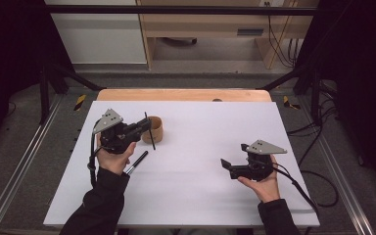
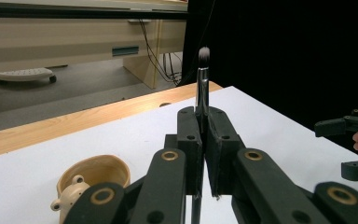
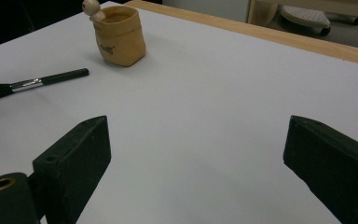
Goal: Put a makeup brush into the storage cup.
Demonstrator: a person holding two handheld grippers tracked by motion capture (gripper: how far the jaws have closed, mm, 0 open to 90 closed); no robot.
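A white worktop with a wooden far edge stood in a dim room, pale furniture and trailing cables behind it; near its left-centre sat a small tan cup with a little bear figure on its rim, empty as far as the left gripper view showed. The left hand-held gripper had its jaws pressed together on a slim makeup brush, held upright with the bristle tip uppermost and the handle running down between the pads; in the high view it hung just beside the cup, on the cup's left. A second brush, black-handled with a flat dark head, lay on the worktop near the left wrist, apart from the cup. The right hand-held gripper rested low at the right, well apart from everything, its jaws standing wide with nothing between them.

The step in hand looked like carrying the gripped brush to the cup. The next move would probably call for bringing the handle end over the cup's mouth, lowering it inside without knocking the light cup or its bear, then easing the jaws apart; the lying brush would remain to be fetched.
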